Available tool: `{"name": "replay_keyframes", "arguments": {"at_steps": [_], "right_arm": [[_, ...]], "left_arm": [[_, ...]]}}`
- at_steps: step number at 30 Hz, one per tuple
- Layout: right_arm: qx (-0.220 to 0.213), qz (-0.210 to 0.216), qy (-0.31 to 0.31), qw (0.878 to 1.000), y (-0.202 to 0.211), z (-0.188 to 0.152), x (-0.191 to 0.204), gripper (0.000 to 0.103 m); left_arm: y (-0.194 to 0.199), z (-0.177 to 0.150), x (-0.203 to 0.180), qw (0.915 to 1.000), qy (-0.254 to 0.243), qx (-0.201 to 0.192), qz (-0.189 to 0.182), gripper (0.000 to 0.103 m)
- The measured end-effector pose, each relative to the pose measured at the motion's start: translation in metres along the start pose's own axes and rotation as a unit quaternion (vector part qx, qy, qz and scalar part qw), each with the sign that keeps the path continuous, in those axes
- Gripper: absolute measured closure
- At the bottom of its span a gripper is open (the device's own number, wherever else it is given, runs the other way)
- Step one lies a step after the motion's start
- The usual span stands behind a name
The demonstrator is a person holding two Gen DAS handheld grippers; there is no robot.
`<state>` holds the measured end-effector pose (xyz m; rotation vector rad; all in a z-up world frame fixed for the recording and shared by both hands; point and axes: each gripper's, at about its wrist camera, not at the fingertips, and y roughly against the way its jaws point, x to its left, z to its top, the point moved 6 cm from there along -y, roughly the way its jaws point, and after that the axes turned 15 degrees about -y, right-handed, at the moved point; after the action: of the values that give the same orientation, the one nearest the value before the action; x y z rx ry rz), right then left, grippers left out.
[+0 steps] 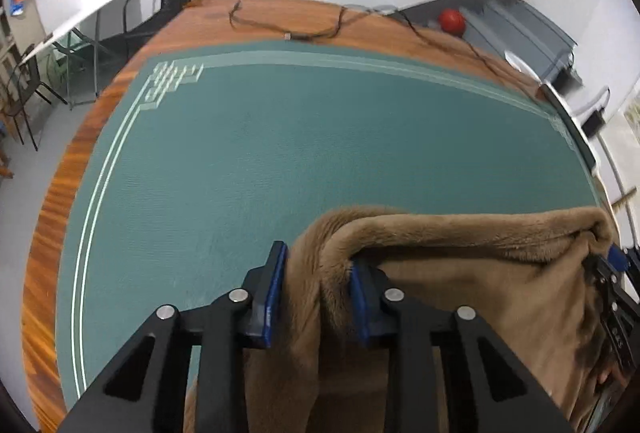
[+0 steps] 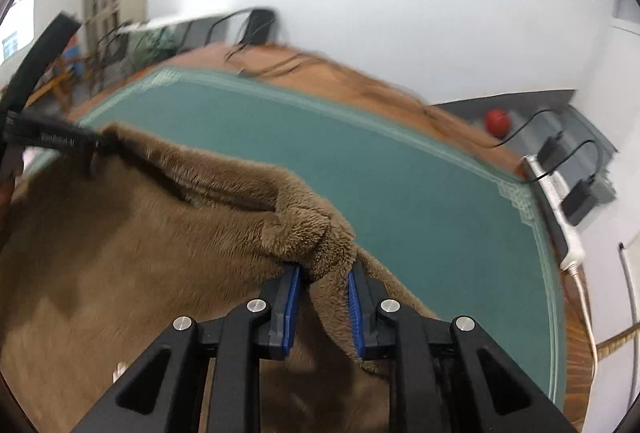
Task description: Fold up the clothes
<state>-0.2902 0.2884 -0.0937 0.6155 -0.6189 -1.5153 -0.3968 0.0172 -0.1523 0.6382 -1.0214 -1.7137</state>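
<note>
A brown fleece garment (image 1: 460, 253) hangs stretched between my two grippers over a green mat (image 1: 280, 153) on a wooden table (image 1: 52, 213). My left gripper (image 1: 318, 261) is shut on a bunched top corner of it, its blue pads (image 1: 276, 293) pressing the fleece. In the right wrist view my right gripper (image 2: 323, 271) is shut on the other corner of the garment (image 2: 140, 233), above the mat (image 2: 400, 173). Each gripper also shows in the other's view: the right gripper (image 1: 612, 261) at the far right edge, the left gripper (image 2: 60, 141) at the far left. The garment's lower part is hidden.
Dark cables (image 1: 288, 33) lie along the table's far edge. A red ball (image 1: 451, 21) sits on the floor beyond. Black chairs (image 1: 160, 5) stand at the back left. A white power strip (image 2: 560, 209) with black adapters lies at the table's right edge.
</note>
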Motion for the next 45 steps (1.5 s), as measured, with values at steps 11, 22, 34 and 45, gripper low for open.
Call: {"name": "replay_keyframes", "arguments": {"at_steps": [11,22,34,45], "right_arm": [[0.056,-0.031,-0.03,0.997,-0.051,-0.005,-0.019,0.042],[-0.02,-0.003,-0.026,0.999,0.068,-0.017,-0.03,0.026],[-0.022,0.143,0.028,0.989,0.201,-0.137,0.08,0.024],[0.017,0.085,-0.033,0.996,0.159,-0.193,0.068,0.024]], "left_arm": [[-0.025,-0.009,-0.011,0.9977,-0.042,0.05,0.018,0.037],[0.098,-0.11,0.036,0.9991,0.017,-0.003,-0.038,0.022],[0.179,-0.259,0.015,0.9995,-0.028,-0.004,-0.015,0.019],[0.132,-0.28,0.034,0.999,-0.014,0.027,0.032,0.027]]}}
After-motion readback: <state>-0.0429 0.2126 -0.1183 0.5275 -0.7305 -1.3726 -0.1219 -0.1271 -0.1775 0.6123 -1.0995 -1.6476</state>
